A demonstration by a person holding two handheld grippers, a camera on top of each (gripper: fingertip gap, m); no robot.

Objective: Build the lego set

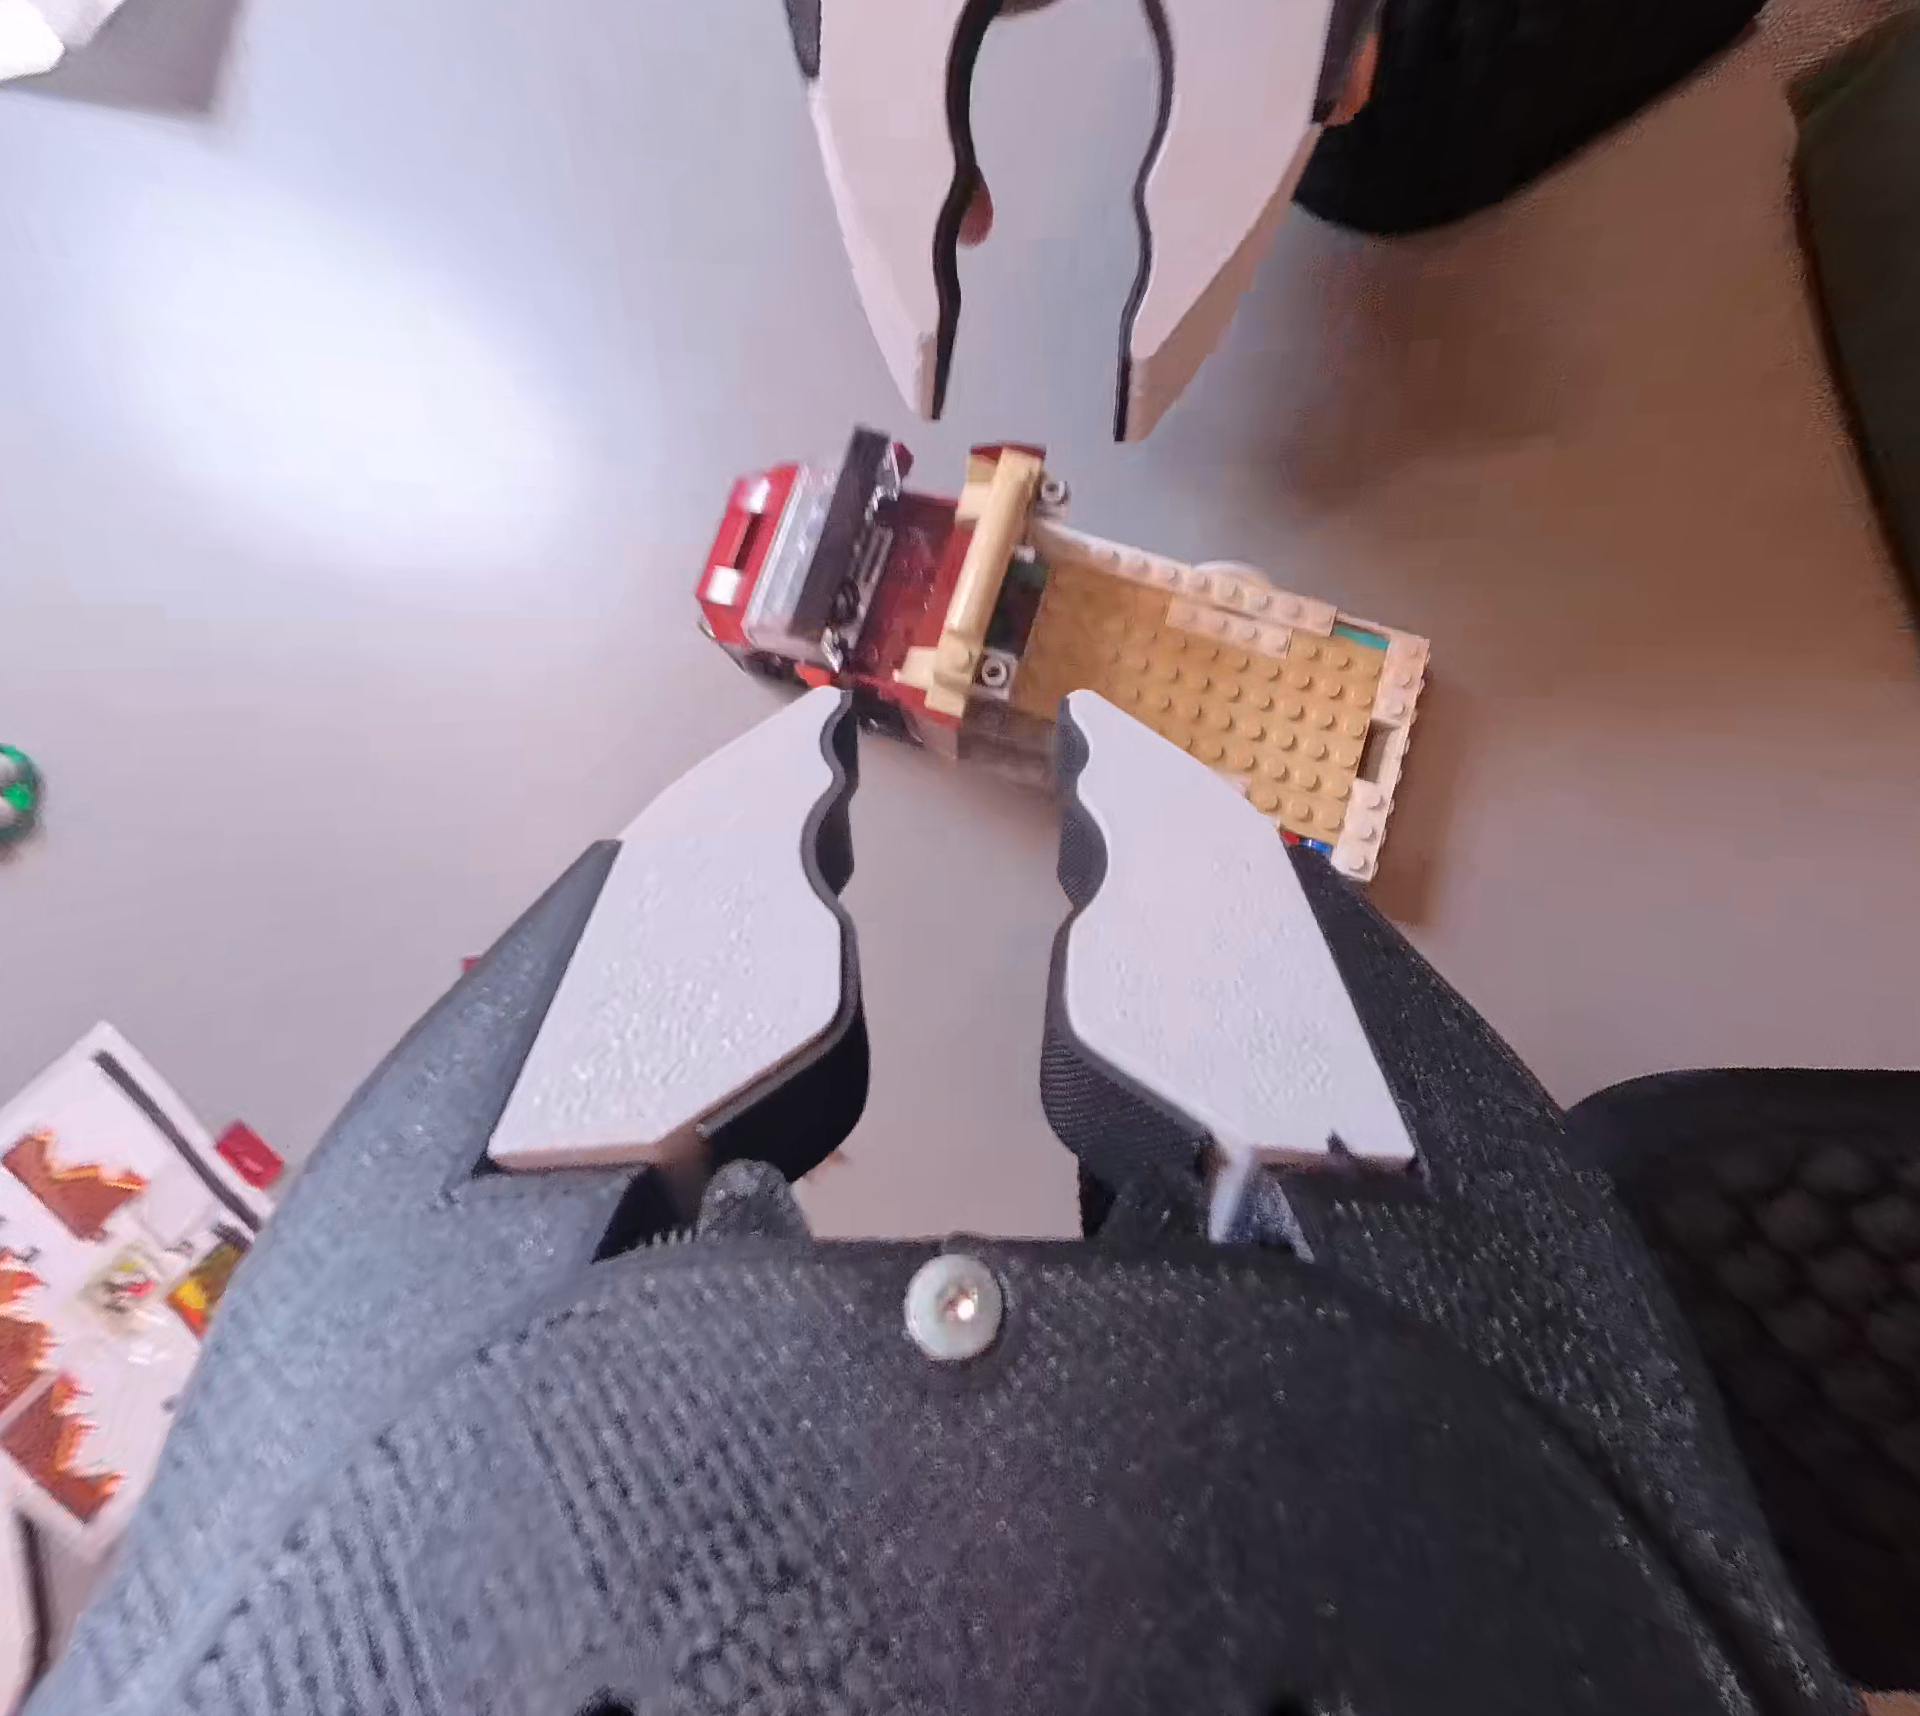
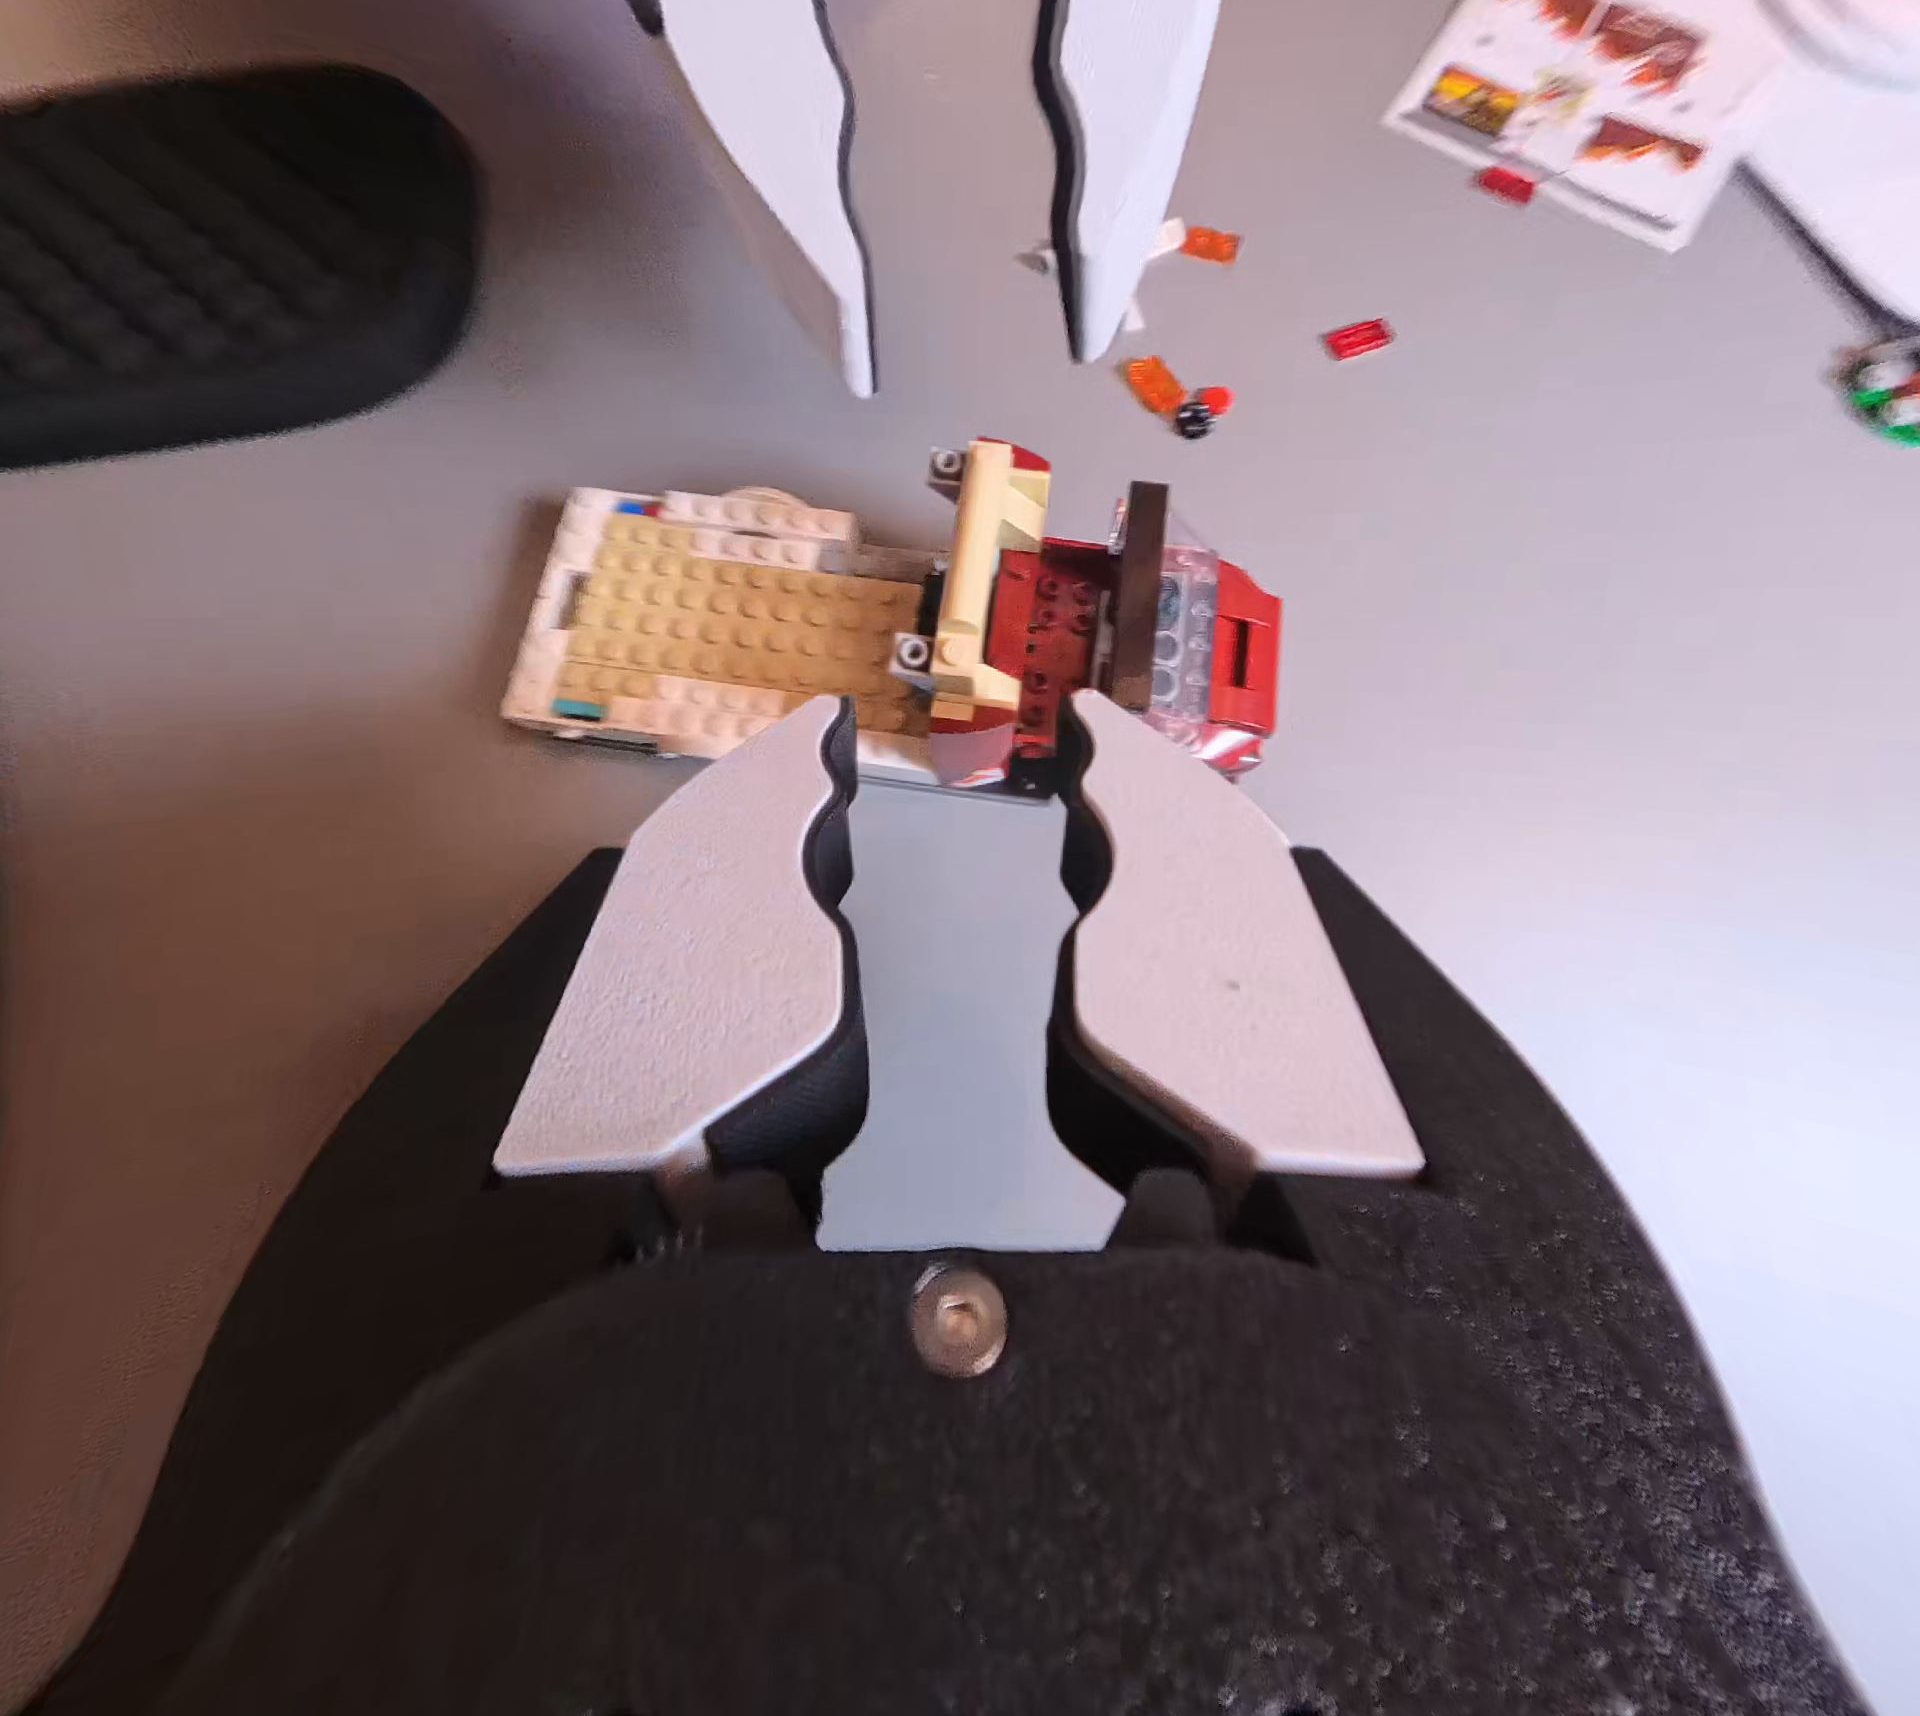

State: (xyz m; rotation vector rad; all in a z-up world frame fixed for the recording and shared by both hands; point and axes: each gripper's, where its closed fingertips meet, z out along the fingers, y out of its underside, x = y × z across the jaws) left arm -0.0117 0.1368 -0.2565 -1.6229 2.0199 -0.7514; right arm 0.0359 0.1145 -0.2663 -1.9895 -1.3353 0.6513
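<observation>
right now my left gripper [image 1: 951,705] and right gripper [image 2: 961,710] face each other across the half-built lego truck [image 1: 1049,638] lying on the tabletop [image 1: 416,419]. both jaws are spread and empty, likely to bracket the cab from opposite sides.

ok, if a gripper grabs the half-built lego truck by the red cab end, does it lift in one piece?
Probably not cleanly. The lego truck is long, with a tan studded bed overhanging the cab, so it would likely sag or twist. The upright black plate looks thinly attached and may pop off. Hard plastic, likely light but slippery.
</observation>
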